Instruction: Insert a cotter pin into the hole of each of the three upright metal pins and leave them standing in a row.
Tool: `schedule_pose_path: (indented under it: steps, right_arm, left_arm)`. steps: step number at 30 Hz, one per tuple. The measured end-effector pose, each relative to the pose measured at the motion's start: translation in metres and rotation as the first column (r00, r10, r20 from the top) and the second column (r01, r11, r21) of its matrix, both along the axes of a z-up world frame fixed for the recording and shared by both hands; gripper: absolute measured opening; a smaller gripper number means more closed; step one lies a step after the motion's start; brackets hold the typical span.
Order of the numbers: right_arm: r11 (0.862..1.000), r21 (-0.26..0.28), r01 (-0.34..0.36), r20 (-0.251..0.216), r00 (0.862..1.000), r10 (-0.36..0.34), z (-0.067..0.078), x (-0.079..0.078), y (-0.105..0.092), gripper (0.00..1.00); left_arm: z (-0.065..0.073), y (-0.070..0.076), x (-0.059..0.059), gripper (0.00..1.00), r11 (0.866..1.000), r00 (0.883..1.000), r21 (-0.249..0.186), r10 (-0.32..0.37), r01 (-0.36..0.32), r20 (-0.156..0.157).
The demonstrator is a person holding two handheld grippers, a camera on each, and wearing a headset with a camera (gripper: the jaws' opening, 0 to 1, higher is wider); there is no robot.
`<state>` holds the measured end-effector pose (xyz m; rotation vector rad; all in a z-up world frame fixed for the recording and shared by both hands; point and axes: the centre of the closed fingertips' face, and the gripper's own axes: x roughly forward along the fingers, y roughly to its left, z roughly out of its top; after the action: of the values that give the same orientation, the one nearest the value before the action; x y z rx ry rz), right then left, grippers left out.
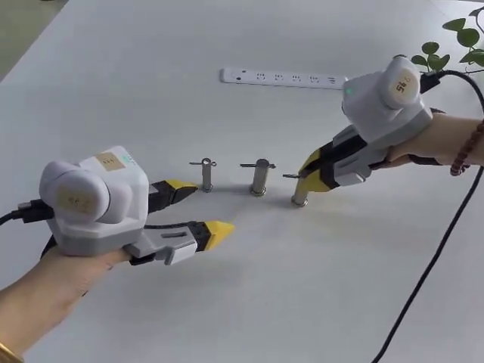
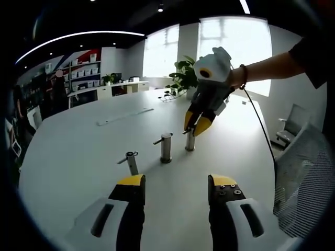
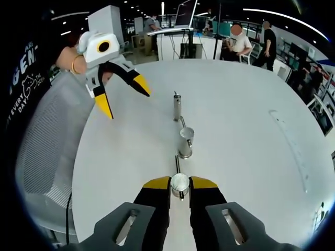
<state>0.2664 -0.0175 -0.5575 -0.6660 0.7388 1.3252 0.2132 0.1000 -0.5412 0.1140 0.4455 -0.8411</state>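
The three metal pins stand in a row near the middle of the table (image 1: 249, 302), well away from every edge. A thin pin (image 1: 206, 175) is toward the left edge, a thicker middle pin (image 1: 259, 180) comes next, and the third pin (image 1: 301, 197) is toward the right edge. The first two already hold fitted cotter pins (image 1: 257, 164) through their tops.

The right gripper (image 1: 311, 176) sits at the top of the third pin, its jaws drawn in close on either side. The right gripper view shows the third cotter pin (image 1: 290, 176) running between them and poking out the far side. Whether the jaws pinch its near end or the pin's head cannot be told. The left gripper (image 1: 201, 210) hovers with jaws spread wide, near the thin pin but touching nothing.

The main risk is toppling. The third pin is free-standing and nothing steadies it. A sideways pull as the jaws open, or a snagged cotter pin, would likely tip it into the middle pin just beside it. Drawing back before letting go could drag the cotter pin out of the hole. One jaw of the left gripper, close to the thin pin, could nudge that one over.
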Motion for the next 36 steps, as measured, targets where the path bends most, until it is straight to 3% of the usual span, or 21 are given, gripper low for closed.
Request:
schedule_pose_path:
  steps: [15,31,32,33,36]
  right_arm:
    - [1.000,-0.027,-0.007,0.014,1.000,0.007,-0.007,0.022,-0.014,0.08]
    - [1.000,-0.002,-0.019,-0.039,0.999,0.019,-0.006,0.019,-0.015,0.09]
    - [1.000,-0.024,0.001,-0.050,0.999,-0.002,-0.007,0.019,-0.016,0.12]
    - [1.000,-0.023,-0.016,-0.024,1.000,0.015,-0.007,0.020,-0.014,0.15]
    - [1.000,0.000,0.002,-0.032,0.999,-0.002,-0.003,0.018,-0.010,0.19]
  left_arm:
    - [0.003,0.005,0.001,0.47,1.000,1.000,-0.001,0.013,-0.013,0.002]
    - [0.002,0.009,0.004,0.49,1.000,1.000,0.010,0.014,-0.014,-0.013]
    - [0.002,0.009,0.005,0.49,1.000,1.000,0.012,0.012,-0.012,-0.013]
    - [0.002,0.009,0.005,0.49,1.000,1.000,0.012,0.011,-0.011,-0.013]
    - [0.003,0.009,0.006,0.49,1.000,1.000,0.015,0.012,-0.012,-0.016]
